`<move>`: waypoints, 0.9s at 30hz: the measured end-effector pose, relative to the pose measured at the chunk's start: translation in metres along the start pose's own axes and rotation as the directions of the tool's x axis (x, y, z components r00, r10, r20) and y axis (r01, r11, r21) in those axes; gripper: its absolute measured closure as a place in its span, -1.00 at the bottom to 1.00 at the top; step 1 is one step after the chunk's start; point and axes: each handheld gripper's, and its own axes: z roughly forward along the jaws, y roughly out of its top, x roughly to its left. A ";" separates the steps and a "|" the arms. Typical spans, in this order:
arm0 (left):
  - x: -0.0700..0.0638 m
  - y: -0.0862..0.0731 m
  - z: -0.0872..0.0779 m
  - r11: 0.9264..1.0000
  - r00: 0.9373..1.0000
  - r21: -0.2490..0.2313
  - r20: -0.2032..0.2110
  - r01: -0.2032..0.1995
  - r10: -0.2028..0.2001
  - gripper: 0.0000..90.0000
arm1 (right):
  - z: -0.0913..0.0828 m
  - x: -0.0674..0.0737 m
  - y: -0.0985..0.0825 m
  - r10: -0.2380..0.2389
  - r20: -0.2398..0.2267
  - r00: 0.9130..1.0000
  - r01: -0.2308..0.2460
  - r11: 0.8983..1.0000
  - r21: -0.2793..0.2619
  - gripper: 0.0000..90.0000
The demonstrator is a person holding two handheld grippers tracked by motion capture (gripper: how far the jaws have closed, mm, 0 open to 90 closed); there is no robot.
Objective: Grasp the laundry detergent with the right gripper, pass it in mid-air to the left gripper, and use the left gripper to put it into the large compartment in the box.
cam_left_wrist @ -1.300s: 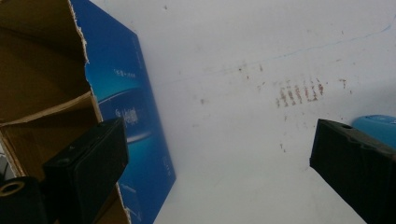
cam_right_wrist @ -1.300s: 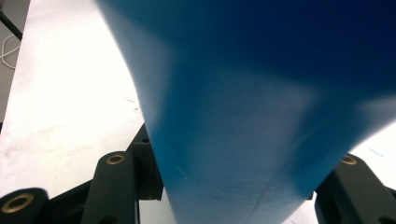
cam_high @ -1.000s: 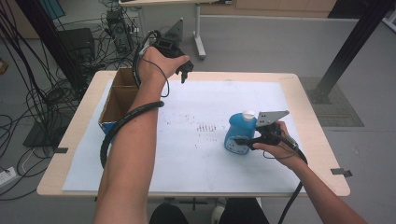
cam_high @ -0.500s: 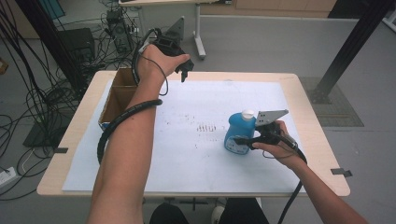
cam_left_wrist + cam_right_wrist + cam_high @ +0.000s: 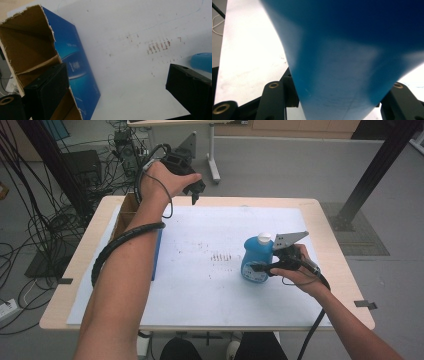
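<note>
Two handheld grippers work over a white sheet [image 5: 200, 285] spread across a pale wooden table [image 5: 345, 285]. At the person's right, the right gripper [image 5: 262, 266] pinches a blue bottle [image 5: 256, 260] with a white cap [image 5: 264, 238] — its black jaws pressed against the bottle's lower body, one on each side, as the right gripper view confirms (there the blue plastic looms close and blurred between the two jaws). The bottle stands upright on the sheet, right of centre, beside a patch of small reddish-brown marks [image 5: 220, 256].

At the far left corner, the left gripper [image 5: 196, 190] hangs above the table's back edge, held in the left hand [image 5: 162, 182], its cable looping around the forearm. Its jaws are spread wide with nothing between them, seen plainly in the left gripper view, which looks down past them onto the sheet and the marks.

Along the table's left side lies an open cardboard box [image 5: 131, 220] — blue outside, brown inside, with a torn rim and inner dividers. Cables litter the floor beyond.
</note>
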 end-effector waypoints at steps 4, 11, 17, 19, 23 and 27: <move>0.000 -0.001 -0.006 0.999 0.999 -0.008 -0.006 -0.039 0.039 -0.89 | -0.003 -0.002 0.009 0.011 0.007 1.000 -0.011 1.000 0.012 -0.01; -0.005 -0.002 -0.022 0.992 0.992 -0.023 -0.013 -0.125 0.125 -0.88 | -0.011 -0.012 0.030 0.021 0.012 1.000 -0.021 1.000 0.007 -0.01; -0.011 -0.004 -0.036 0.976 0.976 -0.036 -0.005 -0.216 0.216 -0.88 | -0.018 -0.019 0.047 0.032 0.006 0.999 -0.032 0.999 0.011 -0.01; -0.013 -0.005 -0.041 0.969 0.970 -0.041 -0.003 -0.244 0.244 -0.88 | -0.019 -0.021 0.054 0.027 0.007 1.000 -0.027 0.999 0.019 -0.01; -0.015 -0.008 -0.052 0.948 0.949 -0.052 -0.008 -0.315 0.315 -0.87 | -0.021 -0.026 0.068 0.022 0.001 1.000 -0.022 0.999 0.030 -0.01; -0.015 -0.012 -0.063 0.928 0.931 -0.068 -0.007 -0.366 0.366 -0.86 | -0.021 -0.029 0.084 0.016 -0.012 1.000 -0.015 0.999 0.037 -0.01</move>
